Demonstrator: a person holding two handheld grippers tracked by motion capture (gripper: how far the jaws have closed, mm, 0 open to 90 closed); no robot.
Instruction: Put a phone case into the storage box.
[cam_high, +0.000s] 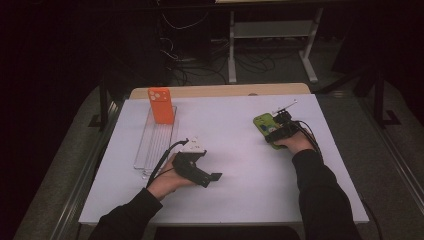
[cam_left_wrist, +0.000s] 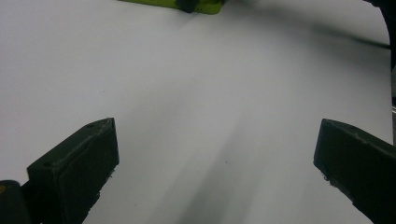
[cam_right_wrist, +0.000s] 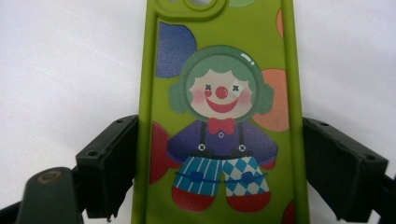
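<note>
Green phone case (cam_right_wrist: 219, 116) lies between the right gripper's (cam_right_wrist: 219, 172) closing-in jaws; left gripper (cam_left_wrist: 215, 158) gapes wide.

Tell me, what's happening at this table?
A person works with hand-held tongs in each hand. The right tongs straddle a green rubbery phone case with a clown picture, lying flat on the white table; whether the jaws already press its edges is unclear. The left tongs are open, holding nothing. An orange phone case stands upright in a clear plastic rack.

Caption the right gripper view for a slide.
Right gripper straddling a green clown-print phone case on the white table, jaws at its long edges.
</note>
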